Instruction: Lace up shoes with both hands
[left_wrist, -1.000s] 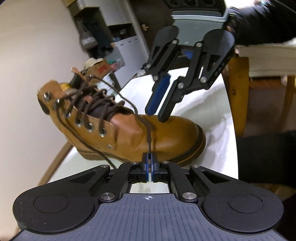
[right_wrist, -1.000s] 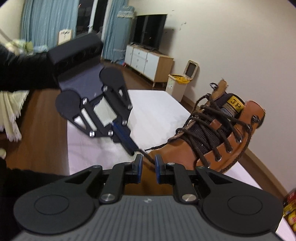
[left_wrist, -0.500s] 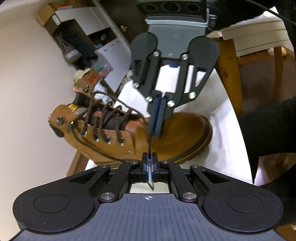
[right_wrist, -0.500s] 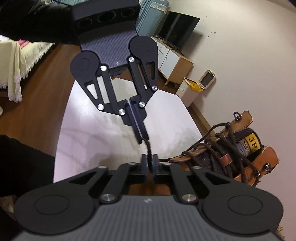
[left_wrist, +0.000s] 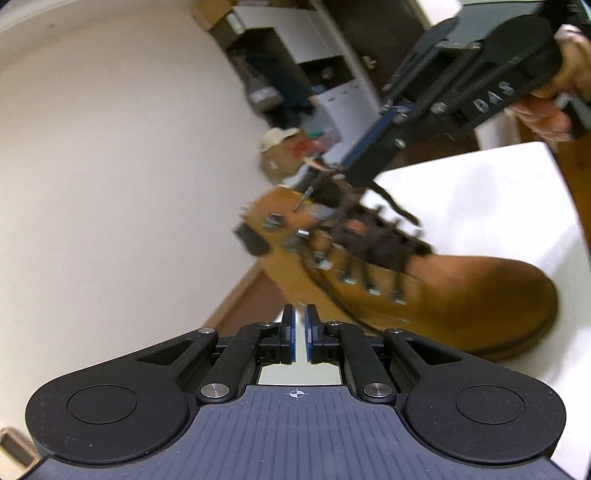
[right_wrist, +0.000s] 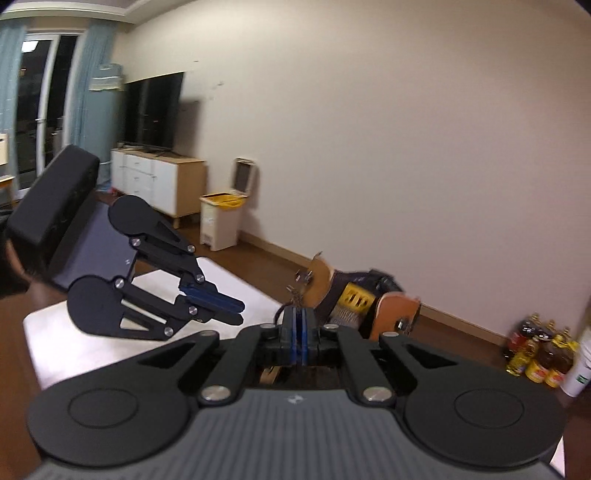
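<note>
A tan leather boot (left_wrist: 443, 295) with dark brown laces (left_wrist: 373, 236) lies on the white table (left_wrist: 480, 192). My left gripper (left_wrist: 300, 325) is slightly open and empty, near the boot's ankle side. My right gripper (right_wrist: 298, 317) is shut on the brown lace end (right_wrist: 284, 308) above the boot's collar. In the left wrist view the right gripper (left_wrist: 354, 166) reaches over the boot's tongue. In the right wrist view the left gripper (right_wrist: 232, 312) hangs to the left, and the boot's collar (right_wrist: 391, 310) shows behind my fingers.
The table's edge (left_wrist: 280, 314) runs close to the beige wall (left_wrist: 129, 166). A white bin with a yellow liner (right_wrist: 221, 218), a TV cabinet (right_wrist: 159, 181) and several oil bottles (right_wrist: 539, 362) stand on the floor. Shelves (left_wrist: 295, 74) fill the far corner.
The left gripper let go of the lace and opened a little, swinging left of the boot. The right gripper, shut on the lace end, moved over the boot's collar.
</note>
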